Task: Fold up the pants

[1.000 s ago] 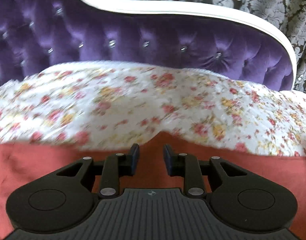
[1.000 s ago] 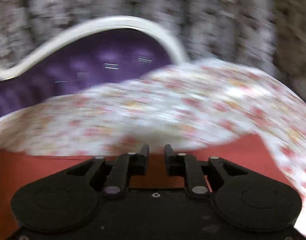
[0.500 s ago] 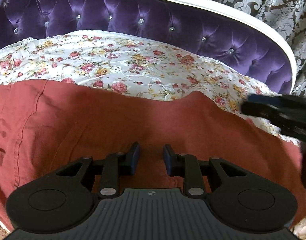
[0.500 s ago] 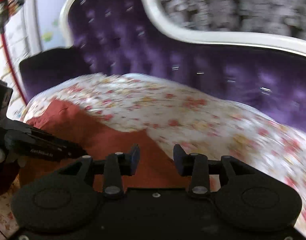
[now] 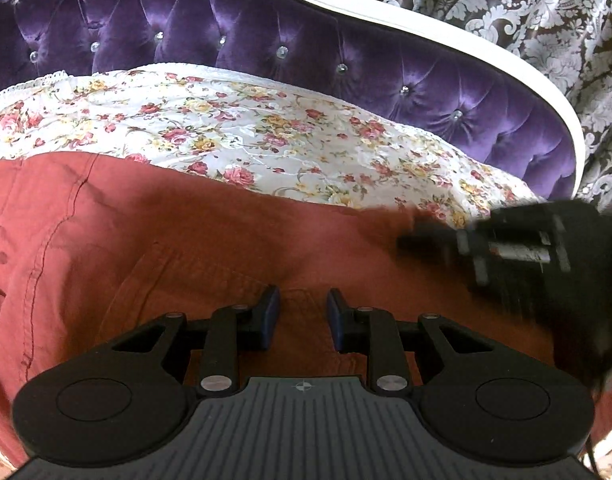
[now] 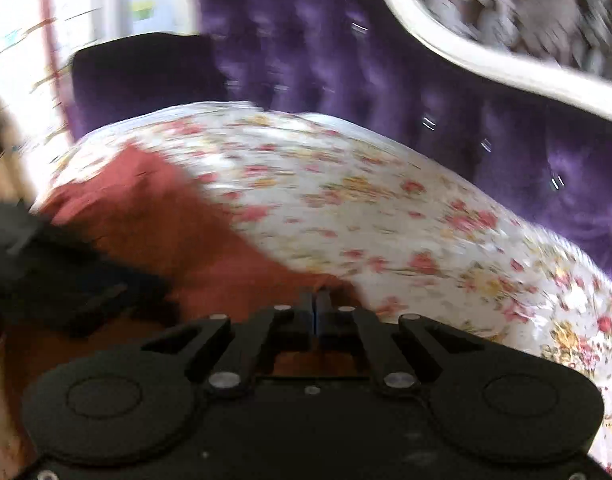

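Rust-red pants (image 5: 154,240) lie spread on a floral bedspread (image 5: 242,136). My left gripper (image 5: 302,310) hovers low over the pants with its jaws open a little, nothing between them. My right gripper (image 6: 316,307) is shut, its tips at the far edge of the pants (image 6: 178,224), apparently pinching the cloth there. In the left wrist view the right gripper (image 5: 421,236) shows blurred at the right, over the pants' far edge. In the right wrist view the left gripper (image 6: 66,276) shows as a dark blur at the left.
A purple tufted headboard (image 5: 266,40) with a white frame (image 5: 445,32) rises behind the bed. Patterned curtains (image 5: 545,8) hang behind it. A dark purple cushion or arm (image 6: 142,68) stands at the far left of the right wrist view.
My right gripper has swung down to the pants' far edge and closed its jaws. My left gripper has come nearer the pants and kept its small opening.
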The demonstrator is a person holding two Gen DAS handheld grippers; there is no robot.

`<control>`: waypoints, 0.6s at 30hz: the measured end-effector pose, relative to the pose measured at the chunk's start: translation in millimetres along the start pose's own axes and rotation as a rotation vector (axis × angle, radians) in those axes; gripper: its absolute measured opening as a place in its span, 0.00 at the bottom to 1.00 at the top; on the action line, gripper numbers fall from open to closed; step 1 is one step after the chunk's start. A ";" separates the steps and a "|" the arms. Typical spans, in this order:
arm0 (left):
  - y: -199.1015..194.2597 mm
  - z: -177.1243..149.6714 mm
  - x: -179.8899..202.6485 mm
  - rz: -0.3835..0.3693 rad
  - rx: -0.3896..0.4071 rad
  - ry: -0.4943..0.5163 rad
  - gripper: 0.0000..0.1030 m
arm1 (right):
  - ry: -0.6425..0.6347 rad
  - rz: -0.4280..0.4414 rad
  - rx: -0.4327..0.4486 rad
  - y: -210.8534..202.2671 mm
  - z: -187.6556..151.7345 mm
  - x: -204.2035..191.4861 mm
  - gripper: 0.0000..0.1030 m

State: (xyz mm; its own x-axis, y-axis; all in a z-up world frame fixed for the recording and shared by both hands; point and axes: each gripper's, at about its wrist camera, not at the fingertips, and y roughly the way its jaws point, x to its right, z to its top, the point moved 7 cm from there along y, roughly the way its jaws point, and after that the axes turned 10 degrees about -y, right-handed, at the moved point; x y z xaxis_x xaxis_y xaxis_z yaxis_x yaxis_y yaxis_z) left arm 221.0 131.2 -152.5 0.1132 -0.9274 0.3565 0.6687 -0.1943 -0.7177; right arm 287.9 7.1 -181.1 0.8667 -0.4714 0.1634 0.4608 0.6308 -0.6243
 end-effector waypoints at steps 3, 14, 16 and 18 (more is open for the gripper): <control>-0.4 -0.1 0.3 0.001 0.003 0.002 0.25 | -0.108 -0.050 -0.028 0.7 -9.9 -21.5 0.04; -0.2 -0.3 2.0 0.015 0.012 0.018 0.25 | 0.129 -0.002 0.018 18.6 8.5 15.2 0.04; -0.7 -1.1 2.9 0.019 0.021 0.024 0.25 | 0.158 -0.115 0.011 24.2 9.6 30.8 0.02; -1.7 -3.1 5.7 0.034 0.028 0.056 0.25 | 0.299 -0.079 -0.016 38.3 2.6 51.1 0.00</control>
State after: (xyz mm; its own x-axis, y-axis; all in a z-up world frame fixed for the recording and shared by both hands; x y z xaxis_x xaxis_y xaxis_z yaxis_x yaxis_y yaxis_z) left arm 218.2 125.3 -151.1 0.0955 -0.9500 0.2973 0.6854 -0.1539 -0.7117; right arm 350.3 8.8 -194.7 0.7327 -0.6803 -0.0185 0.5195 0.5767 -0.6306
